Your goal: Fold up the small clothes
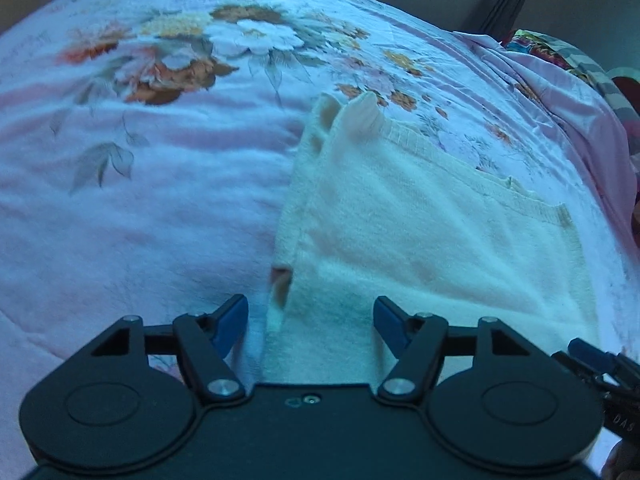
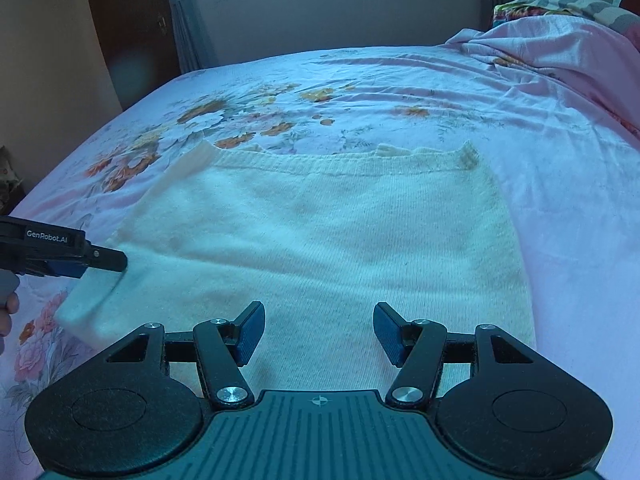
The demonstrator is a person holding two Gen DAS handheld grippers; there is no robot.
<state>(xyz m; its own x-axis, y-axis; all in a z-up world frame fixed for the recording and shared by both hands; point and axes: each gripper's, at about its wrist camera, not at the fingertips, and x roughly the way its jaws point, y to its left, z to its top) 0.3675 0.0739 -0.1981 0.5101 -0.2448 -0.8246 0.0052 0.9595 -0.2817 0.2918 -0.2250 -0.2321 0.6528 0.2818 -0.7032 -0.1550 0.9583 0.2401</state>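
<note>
Left wrist view first: the left gripper (image 1: pixel 310 320) hangs over the near left edge of a cream knit garment (image 1: pixel 420 232), its blue pads spread apart with nothing pinched between them. A folded-in strip of the knit, apparently a sleeve, runs up the garment's left side, and its near end lies in the gap between the pads, a little toward the left one. A small brownish tag (image 1: pixel 281 284) shows just beyond that pad.

The garment lies flat on a pink floral bedspread (image 1: pixel 140 184), ribbed hem toward the far side.

Right wrist view: the right gripper (image 2: pixel 319 332) sits above the near middle of the same garment (image 2: pixel 320 232), jaws released and apart, the fabric below them but not gripped. The left gripper (image 2: pixel 100 264) reaches in from the left edge here, level with the lifted left flap; whether it touches the flap I cannot tell from this angle.

Judging by the layout, the step in hand is taking the near edge to fold it toward the hem. To do it well, each claw should come down on the near corners, well spaced and level with each other, catch both layers of knit and not the bedspread beneath, then lift together so the sleeve strip stays tucked and the fold lands square.
</note>
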